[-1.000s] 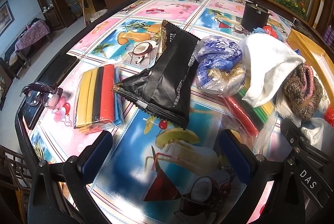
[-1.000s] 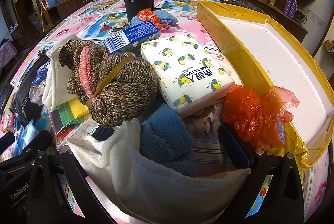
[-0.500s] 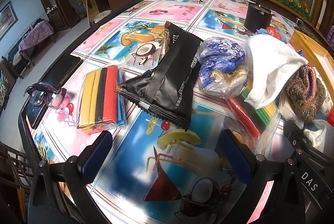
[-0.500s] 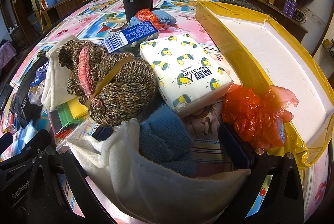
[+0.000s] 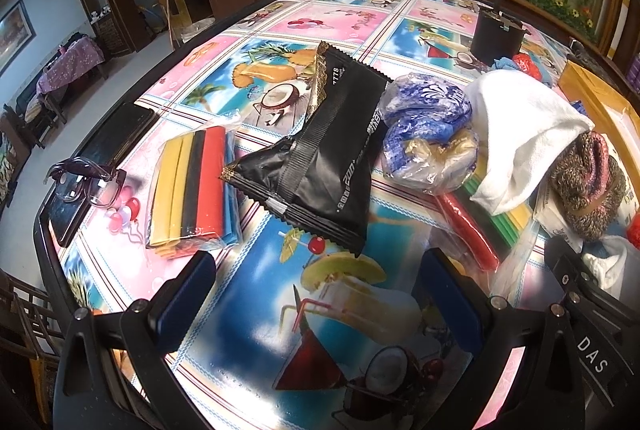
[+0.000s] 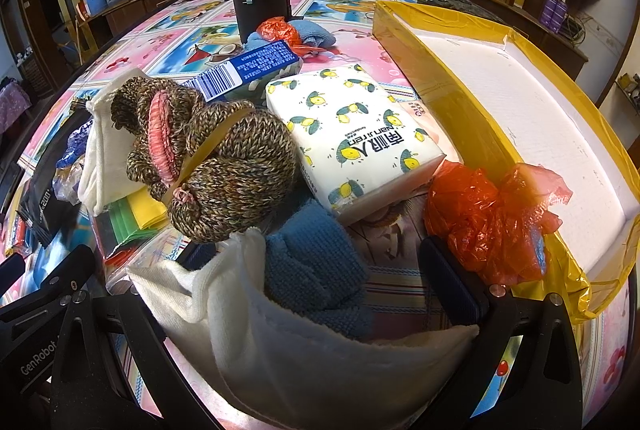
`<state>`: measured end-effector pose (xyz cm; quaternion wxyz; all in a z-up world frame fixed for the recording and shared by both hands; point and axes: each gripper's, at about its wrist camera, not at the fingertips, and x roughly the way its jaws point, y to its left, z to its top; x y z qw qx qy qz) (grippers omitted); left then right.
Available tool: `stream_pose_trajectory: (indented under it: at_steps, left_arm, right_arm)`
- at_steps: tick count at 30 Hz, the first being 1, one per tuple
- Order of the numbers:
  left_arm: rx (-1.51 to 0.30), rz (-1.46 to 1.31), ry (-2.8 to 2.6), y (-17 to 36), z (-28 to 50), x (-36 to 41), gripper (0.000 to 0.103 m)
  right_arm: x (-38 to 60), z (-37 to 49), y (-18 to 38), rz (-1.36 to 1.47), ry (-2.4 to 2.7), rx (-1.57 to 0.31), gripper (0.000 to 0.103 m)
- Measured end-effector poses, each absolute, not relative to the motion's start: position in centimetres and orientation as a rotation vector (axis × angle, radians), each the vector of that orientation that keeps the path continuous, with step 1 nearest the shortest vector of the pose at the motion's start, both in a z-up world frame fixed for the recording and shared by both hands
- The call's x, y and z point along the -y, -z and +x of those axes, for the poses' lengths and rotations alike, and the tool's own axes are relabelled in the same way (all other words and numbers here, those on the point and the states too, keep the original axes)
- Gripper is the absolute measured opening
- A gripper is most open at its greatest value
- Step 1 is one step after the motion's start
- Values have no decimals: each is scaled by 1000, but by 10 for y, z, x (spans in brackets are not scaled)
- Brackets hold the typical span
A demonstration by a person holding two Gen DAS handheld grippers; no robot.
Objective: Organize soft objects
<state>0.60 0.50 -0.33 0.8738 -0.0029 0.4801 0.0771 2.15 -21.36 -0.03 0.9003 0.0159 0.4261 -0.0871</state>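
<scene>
Right gripper [image 6: 328, 286] spread wide; a white towel [image 6: 320, 354] and a blue knit cloth [image 6: 316, 270] lie between its fingers, but the jaws aren't closed on them, so nothing gripped. Left gripper [image 5: 316, 294] equally wide open, hovering over bare patterned tablecloth [image 5: 360, 310], holding nothing.

Progress, judged from layout: basically not started. The yellow-taped foam tray [image 6: 500, 85] on the right is empty (white interior fully visible), and every soft item sits outside it in a heap on the table. Everything left to do.

Just past the right gripper: crumpled orange plastic bag [image 6: 492, 213], thin and crinkly, touching the tray wall. Next, brown marled knit bundle [image 6: 208, 157] with pink ribbing, chunky and rounded, bound by a tan band; beside it a tissue pack [image 6: 352, 141], squishy rectangular block, glossy lemon-print wrap. Behind, a blue barcoded box [image 6: 244, 69], rigid.

Left view, near to far: bagged foam strips [image 5: 192, 185], flat, yellow/black/red; black foil snack pouch [image 5: 324, 157], crimped edges, puffy; clear bag of blue-white stuff [image 5: 428, 133], lumpy; another white towel [image 5: 516, 133], draped. Eyeglasses [image 5: 84, 177] at the table edge (not soft). Far back, black cylindrical container [image 5: 496, 33].
</scene>
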Motion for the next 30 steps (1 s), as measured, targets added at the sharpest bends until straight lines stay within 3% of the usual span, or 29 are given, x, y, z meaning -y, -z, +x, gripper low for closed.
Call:
stream_pose_trajectory:
  at_steps: [30]
  left_arm:
    - [-1023,-73,-123,6,7,-13,103]
  right_arm:
    - [214,21,0,32,181,-879,103]
